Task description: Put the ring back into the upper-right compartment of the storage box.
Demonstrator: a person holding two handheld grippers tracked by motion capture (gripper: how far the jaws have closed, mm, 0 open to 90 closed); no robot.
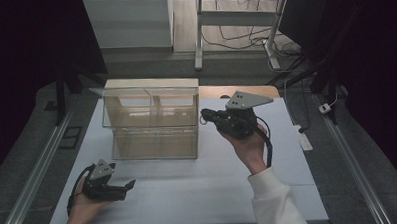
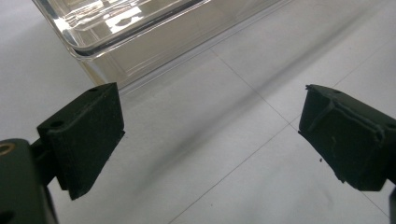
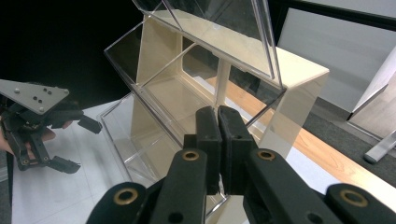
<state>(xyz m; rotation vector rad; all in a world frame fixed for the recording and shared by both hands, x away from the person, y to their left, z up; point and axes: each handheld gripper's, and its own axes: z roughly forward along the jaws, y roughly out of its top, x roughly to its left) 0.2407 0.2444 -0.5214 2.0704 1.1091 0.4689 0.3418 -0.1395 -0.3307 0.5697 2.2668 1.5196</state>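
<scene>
The biggest thing in front of me is the clear two-tier bin organizer [image 1: 153,122] with its pale wooden frame. It stands upright on the white table [image 1: 189,192], toward the far side, between my two hands. In the right gripper view its upper bin [image 3: 205,56] is tilted open and the lower bin [image 3: 140,144] sits below it, both look empty.

My right gripper [image 1: 205,115] is raised beside the right end of the upper tier, very near but I cannot say if it touches. Its jaws are pressed fully together with nothing between them. I judge the main risk is here: closed jaws can only push, so if I press on the thin clear flap too hard or off the centre, the light organizer may slide back or tip, or the flap may snap shut.

My left gripper [image 1: 124,187] rests low on the table, in front of the organizer and well apart from it. Its jaws stand wide with only bare table between them. It does not brace the organizer, so nothing stops a slide. Its cable [image 1: 74,189] could also drag.

I can read no brand, label or writing anywhere.
</scene>
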